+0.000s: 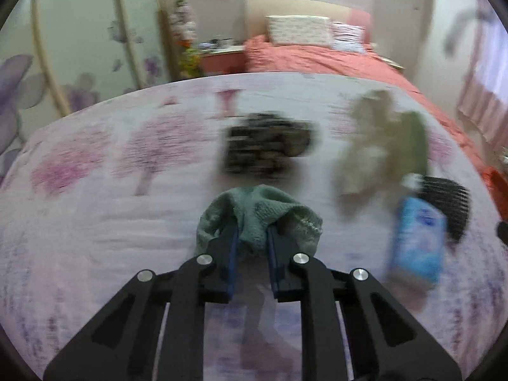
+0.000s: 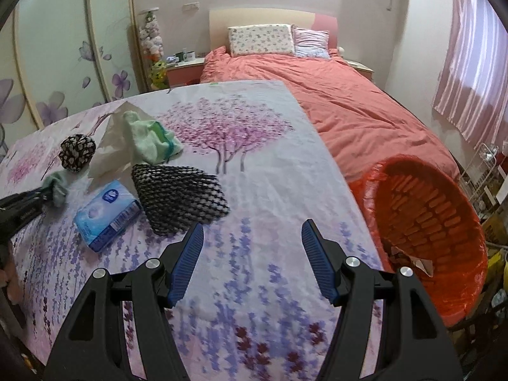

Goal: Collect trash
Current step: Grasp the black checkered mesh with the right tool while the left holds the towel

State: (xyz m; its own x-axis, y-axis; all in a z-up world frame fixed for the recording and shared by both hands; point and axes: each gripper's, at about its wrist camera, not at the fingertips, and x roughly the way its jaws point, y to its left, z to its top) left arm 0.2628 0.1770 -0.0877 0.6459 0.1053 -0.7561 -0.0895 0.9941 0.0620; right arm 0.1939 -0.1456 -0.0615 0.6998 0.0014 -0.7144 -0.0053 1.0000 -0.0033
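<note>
Green cloth (crumpled) pinched in left gripper.

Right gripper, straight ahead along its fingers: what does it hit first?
Probably nothing soon. The right gripper is open over bare floral tablecloth. The black mesh net sits left of its line, the red-lined bin right. Depth is unclear.

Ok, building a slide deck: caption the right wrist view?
Open right gripper hovers over floral sheet; left gripper pinches pale green cloth beside orange-lined bin.
</note>
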